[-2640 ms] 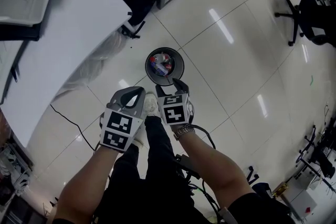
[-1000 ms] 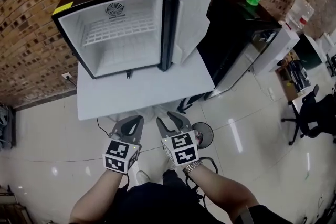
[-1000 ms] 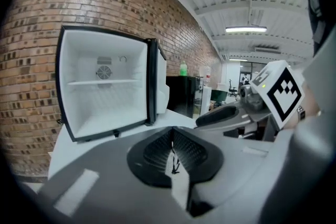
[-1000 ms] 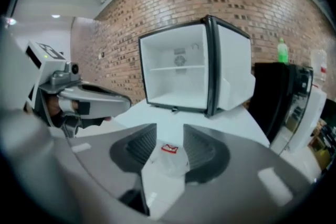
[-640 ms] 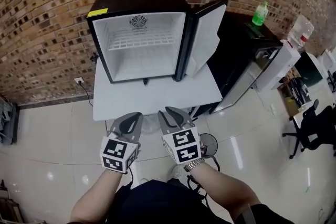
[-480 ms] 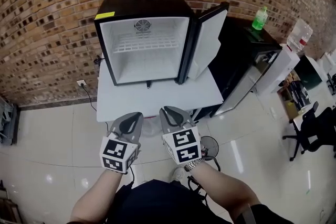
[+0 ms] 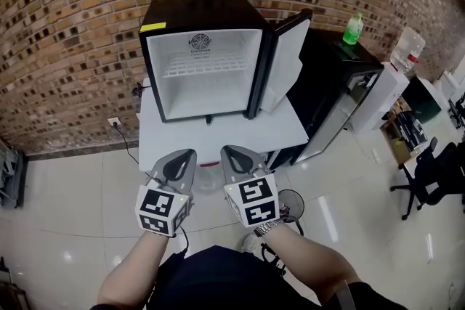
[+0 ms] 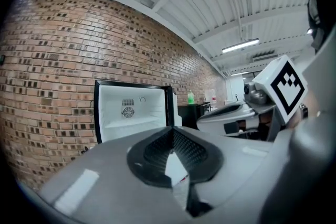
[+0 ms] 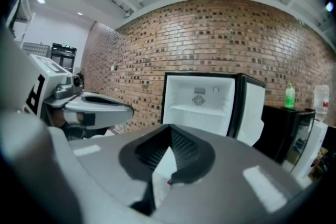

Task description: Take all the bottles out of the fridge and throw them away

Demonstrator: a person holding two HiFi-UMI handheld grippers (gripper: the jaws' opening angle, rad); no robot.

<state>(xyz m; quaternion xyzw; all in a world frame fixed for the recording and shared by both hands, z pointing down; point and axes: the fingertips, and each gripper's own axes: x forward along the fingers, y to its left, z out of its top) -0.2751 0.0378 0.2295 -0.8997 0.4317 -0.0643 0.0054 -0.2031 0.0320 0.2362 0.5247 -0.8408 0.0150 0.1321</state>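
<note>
The fridge (image 7: 207, 76) stood on a white table (image 7: 218, 131) against the brick wall (image 7: 65, 33). The table lifted it up, so it was easy to look in and reach in. Its door (image 7: 287, 62) hung wide open to the right, so the whole inside could be seen. Only a white wire shelf (image 7: 200, 67) was in there. No bottle was left in it, so I think that part of the job was done.

The left gripper (image 7: 182, 156) and the right gripper (image 7: 232, 154) were held side by side in front of the person, both pointing at the fridge. It looked like a last check of the inside. The left gripper's jaws were closed tip to tip, with nothing in them. The right gripper's jaws had just been closing and now met too, also with nothing between them.

The bin (image 7: 293, 201) sat on the floor by the person's feet, near the fridge, so bottles could be dropped in without a long walk. Most of it was hidden behind the right gripper and wrist, so I could not see what was in it.

One green bottle (image 7: 352, 29) stood on the black cabinet (image 7: 327, 76) to the right, well apart from the fridge. It was too small to see well. The inner side of the door was turned away, so I could not tell if it held anything.
</note>
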